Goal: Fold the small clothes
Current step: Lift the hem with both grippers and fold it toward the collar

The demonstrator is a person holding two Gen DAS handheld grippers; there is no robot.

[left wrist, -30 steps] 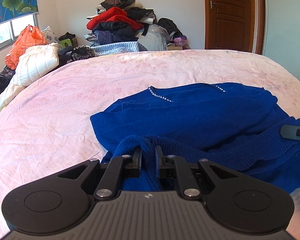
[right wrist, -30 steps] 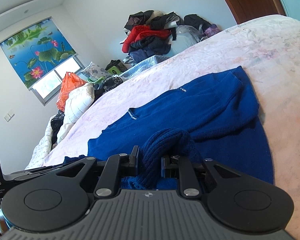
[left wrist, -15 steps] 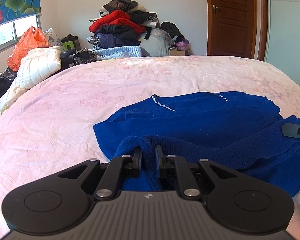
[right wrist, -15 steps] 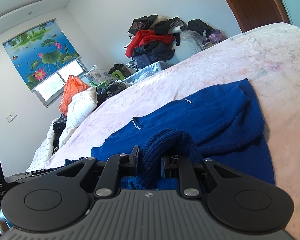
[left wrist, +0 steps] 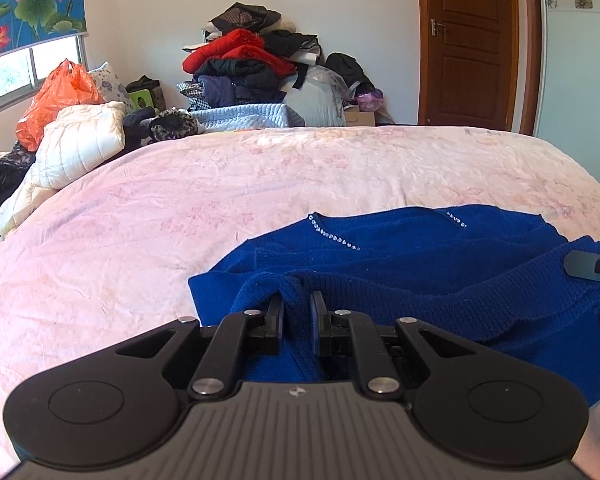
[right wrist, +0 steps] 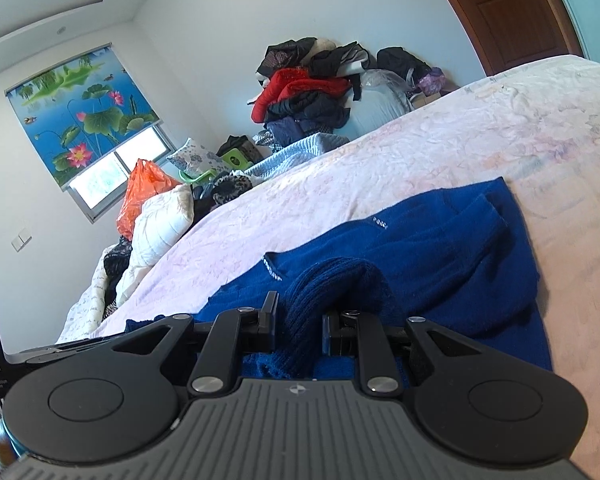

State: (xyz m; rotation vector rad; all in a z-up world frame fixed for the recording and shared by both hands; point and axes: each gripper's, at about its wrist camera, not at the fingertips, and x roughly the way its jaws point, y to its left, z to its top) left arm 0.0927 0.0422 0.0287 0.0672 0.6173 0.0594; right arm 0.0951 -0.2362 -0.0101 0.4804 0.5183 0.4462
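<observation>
Both the left gripper [left wrist: 296, 314] and right gripper [right wrist: 298, 326] pinch the ribbed hem of the blue sweater [left wrist: 400, 256], whose body lies ahead on the pink bedspread [left wrist: 180, 208], neckline farthest away, hem spanning between them.

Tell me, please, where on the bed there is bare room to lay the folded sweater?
The pink bedspread lies bare between the blue sweater and the clothes pile at the far wall, and left of the sweater. The left edge is crowded by a white quilt and orange bag.
</observation>
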